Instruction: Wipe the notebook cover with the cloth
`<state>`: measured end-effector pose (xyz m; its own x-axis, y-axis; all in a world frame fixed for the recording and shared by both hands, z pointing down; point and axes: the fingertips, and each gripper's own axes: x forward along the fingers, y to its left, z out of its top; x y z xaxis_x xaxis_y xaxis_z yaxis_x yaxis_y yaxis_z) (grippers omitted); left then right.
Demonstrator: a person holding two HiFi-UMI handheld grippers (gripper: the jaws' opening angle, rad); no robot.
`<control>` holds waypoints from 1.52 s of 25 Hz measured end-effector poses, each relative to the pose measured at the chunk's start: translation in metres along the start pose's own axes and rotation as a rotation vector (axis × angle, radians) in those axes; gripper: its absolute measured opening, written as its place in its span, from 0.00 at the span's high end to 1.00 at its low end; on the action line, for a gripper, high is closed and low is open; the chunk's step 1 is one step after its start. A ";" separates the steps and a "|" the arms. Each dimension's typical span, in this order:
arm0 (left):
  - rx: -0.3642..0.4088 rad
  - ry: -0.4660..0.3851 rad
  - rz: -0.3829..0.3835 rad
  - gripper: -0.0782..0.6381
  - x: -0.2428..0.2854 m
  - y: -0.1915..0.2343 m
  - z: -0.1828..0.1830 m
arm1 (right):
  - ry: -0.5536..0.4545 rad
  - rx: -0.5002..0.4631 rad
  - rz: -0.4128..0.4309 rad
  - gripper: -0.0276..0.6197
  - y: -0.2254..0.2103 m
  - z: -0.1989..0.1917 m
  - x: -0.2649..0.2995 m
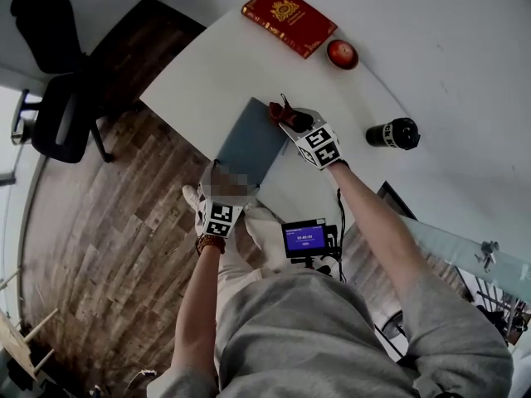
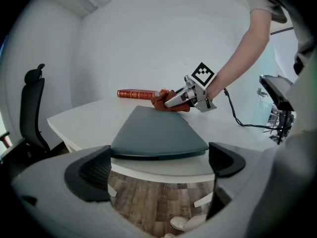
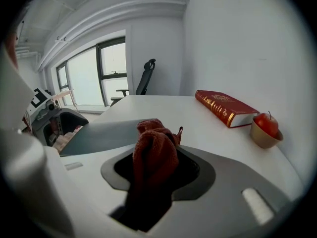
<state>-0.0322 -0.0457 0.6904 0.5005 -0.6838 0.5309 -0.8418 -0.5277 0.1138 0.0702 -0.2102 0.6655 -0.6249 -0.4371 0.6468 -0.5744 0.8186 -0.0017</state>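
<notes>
A grey-blue notebook (image 1: 253, 143) lies closed on the white table (image 1: 465, 81), its near end at the table's edge. My right gripper (image 1: 286, 118) is shut on a bunched red-brown cloth (image 1: 280, 113) at the notebook's far right corner. In the right gripper view the cloth (image 3: 153, 155) fills the jaws, with the notebook (image 3: 99, 133) to its left. My left gripper (image 1: 220, 197) sits just off the near end. In the left gripper view its jaws stand wide apart, and the notebook (image 2: 156, 135) lies ahead of them, untouched.
A red hardback book (image 1: 289, 19) lies at the table's far side, with an apple in a small bowl (image 1: 342, 54) beside it. A black tumbler (image 1: 394, 133) lies to the right. An office chair (image 1: 58, 98) stands on the wooden floor at the left. A small screen (image 1: 305, 239) hangs at the person's chest.
</notes>
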 end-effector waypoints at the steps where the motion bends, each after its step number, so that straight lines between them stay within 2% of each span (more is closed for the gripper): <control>1: -0.001 0.003 0.001 0.05 0.001 0.000 -0.001 | -0.006 0.009 0.005 0.69 0.000 -0.001 0.000; 4: 0.015 0.013 0.012 0.05 0.005 0.000 -0.004 | -0.014 0.019 0.010 0.71 0.002 -0.002 -0.001; 18: 0.018 0.010 0.046 0.05 0.008 0.001 -0.008 | -0.020 -0.146 0.062 0.74 0.037 -0.004 -0.006; 38: 0.015 0.006 0.056 0.05 0.008 0.003 -0.008 | -0.002 -0.137 0.199 0.76 0.104 -0.012 -0.013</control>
<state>-0.0319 -0.0490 0.7018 0.4517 -0.7096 0.5408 -0.8652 -0.4963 0.0713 0.0250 -0.1144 0.6659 -0.7200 -0.2627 0.6423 -0.3627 0.9315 -0.0256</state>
